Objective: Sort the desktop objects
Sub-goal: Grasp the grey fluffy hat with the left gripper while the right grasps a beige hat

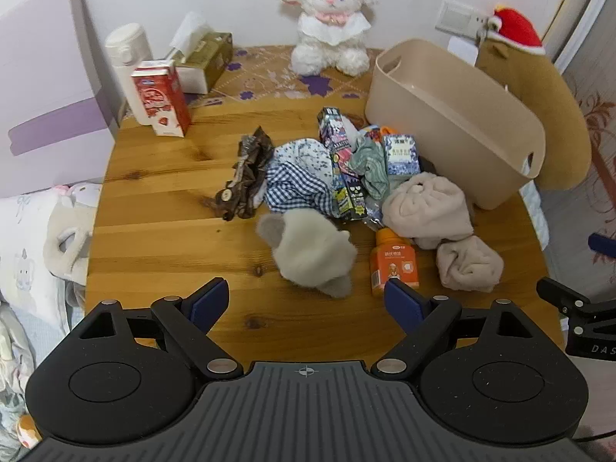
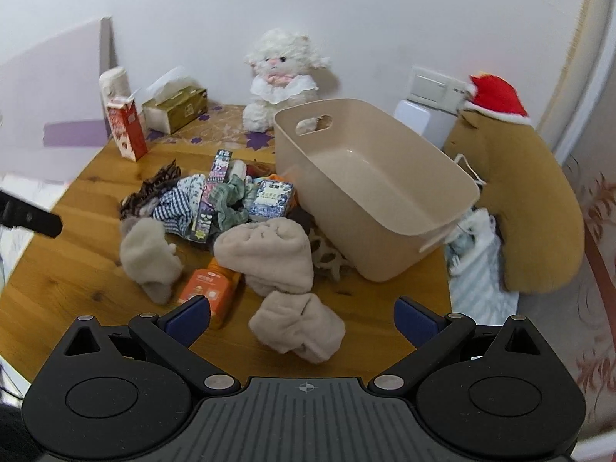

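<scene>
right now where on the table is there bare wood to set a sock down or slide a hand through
Bare wood runs between the red carton and the brown patterned cloth, and along the near edge ahead of the left gripper. The beige bin is empty inside. The middle is crowded: checked cloth, orange bottle and beige socks lie packed against the bin.

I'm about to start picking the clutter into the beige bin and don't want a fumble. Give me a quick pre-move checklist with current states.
1. Left hand-held gripper open, nothing held: ok.
2. Right hand-held gripper open, nothing held: ok.
3. Beige bin upright, inside bare: ok.
4. Nearest beige sock bundle lies apart from the pile, in front of the right gripper: ok.
5. Orange bottle free to lift: not ok, partly under the larger beige bundle.
6. Items hidden beneath the pile: cannot tell.
</scene>
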Demonstrator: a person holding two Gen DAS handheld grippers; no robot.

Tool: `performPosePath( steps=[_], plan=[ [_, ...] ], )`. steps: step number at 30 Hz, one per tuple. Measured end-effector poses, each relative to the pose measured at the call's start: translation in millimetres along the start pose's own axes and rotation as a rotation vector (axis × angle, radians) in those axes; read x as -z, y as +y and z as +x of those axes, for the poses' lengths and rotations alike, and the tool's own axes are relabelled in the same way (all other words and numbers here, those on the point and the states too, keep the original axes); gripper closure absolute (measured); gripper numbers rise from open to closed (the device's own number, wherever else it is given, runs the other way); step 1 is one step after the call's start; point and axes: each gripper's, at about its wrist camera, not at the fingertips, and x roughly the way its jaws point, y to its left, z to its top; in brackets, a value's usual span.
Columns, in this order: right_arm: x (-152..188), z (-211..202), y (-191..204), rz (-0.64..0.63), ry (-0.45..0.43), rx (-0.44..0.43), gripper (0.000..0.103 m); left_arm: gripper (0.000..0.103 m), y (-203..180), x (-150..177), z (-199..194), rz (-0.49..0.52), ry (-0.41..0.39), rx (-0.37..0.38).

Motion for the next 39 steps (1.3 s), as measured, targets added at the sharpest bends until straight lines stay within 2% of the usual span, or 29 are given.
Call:
performPosePath(
  steps=[5, 8, 13, 22, 31, 39],
  plan=[
    [-1, 23, -9, -0.071, 0.008, -0.024, 0.000, 0.014, -13, -14, 27, 0.015, 0.007, -0.007],
    [-2, 37, -19, -0.070, 0.020, -0.051, 0.000, 0.014, -18, -22, 47, 0.006, 0.042, -0.031],
    [-5, 65, -39, -0.026, 0.062, -0.132, 0.000, 0.014, -21, -30, 76, -0.022, 0.091, -0.051],
    [-1, 111, -57, -0.040, 0.122, -0.284, 0.000, 0.014, -20, -32, 123, -0.052, 0.125, -0.096],
    [1, 142, -44, -0.230, 0.148, -0.392, 0.000, 0.014, -19, -27, 157, -0.059, 0.158, -0.092],
    [22, 160, -24, -0.322, 0.184, -0.407, 0.000, 0.016, -12, -22, 176, -0.067, 0.173, -0.078]
  ],
)
